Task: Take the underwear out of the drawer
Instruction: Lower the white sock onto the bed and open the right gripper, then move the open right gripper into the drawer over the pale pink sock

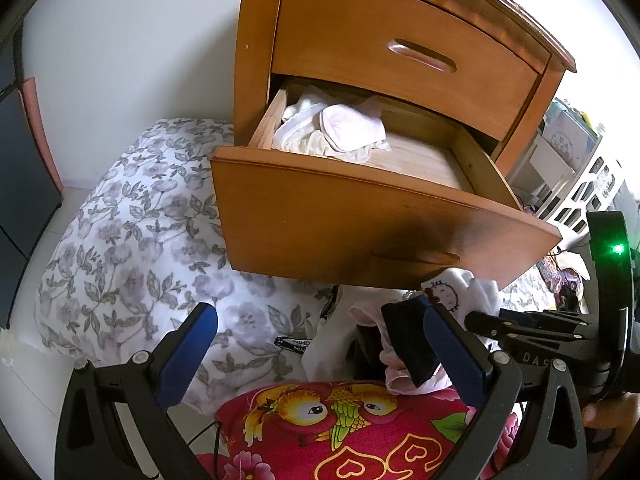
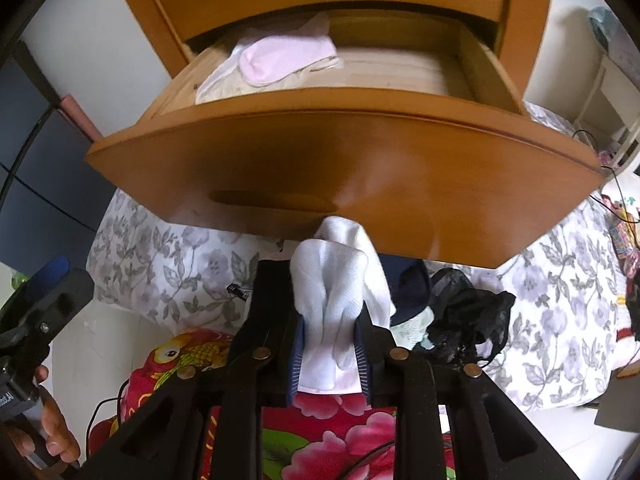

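Right wrist view: the right gripper [image 2: 329, 344] has its blue-padded fingers [image 2: 297, 354] clamped on a white ribbed cotton garment [image 2: 334, 292], just below the open wooden drawer [image 2: 320, 160]. The left gripper [image 1: 316, 344] fingers gape apart, empty. More pale underwear [image 1: 332, 128] lies inside the drawer.
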A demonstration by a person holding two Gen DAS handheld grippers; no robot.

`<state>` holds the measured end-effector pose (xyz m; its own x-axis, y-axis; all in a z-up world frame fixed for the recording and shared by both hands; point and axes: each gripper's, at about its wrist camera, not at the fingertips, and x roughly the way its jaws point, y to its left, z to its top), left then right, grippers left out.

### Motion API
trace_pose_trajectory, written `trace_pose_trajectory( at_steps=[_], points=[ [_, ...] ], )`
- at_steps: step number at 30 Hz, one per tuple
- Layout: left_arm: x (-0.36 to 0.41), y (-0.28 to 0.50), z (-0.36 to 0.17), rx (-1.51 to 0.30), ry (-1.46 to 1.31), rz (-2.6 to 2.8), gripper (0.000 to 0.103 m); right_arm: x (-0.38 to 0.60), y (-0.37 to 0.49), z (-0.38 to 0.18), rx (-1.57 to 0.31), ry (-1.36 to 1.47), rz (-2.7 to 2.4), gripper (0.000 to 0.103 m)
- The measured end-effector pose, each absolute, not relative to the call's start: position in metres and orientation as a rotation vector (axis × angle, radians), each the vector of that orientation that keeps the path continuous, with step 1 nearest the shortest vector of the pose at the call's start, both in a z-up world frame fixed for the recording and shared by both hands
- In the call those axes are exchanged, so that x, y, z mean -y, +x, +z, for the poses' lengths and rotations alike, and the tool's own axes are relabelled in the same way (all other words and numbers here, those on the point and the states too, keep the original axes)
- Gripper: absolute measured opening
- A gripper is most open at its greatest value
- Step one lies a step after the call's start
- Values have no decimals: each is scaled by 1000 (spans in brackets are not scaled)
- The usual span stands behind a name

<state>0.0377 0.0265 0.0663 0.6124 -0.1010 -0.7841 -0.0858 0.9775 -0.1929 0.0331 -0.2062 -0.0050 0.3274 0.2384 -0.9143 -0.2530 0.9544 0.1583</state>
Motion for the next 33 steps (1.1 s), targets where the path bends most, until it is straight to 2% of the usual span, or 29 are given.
trace_pose_trajectory(
  at_steps=[1,3,8,11,13,15,19,33],
  points=[
    [-26,38,66,-914,-220,-8,103,205,33,-5,-1197,-12,326,40],
    [-27,37,66,-913,-220,-7,103,204,32,-5,-1199,-8,335,50],
    [-27,38,66,-912,-221,-8,103,208,30,1,-1187,-4,324,53],
    [-27,37,67,-911,-221,-7,103,212,30,4,-1180,9,313,62],
    [-27,37,67,-911,-220,-6,103,216,30,6,-1176,20,306,77],
    [-27,37,66,-913,-219,-4,103,220,31,9,-1165,31,300,88],
    [-26,39,65,-920,-223,-3,103,226,30,16,-1136,38,299,103],
    [-26,37,68,-913,-217,13,103,239,22,47,-1002,27,285,103]
  ],
)
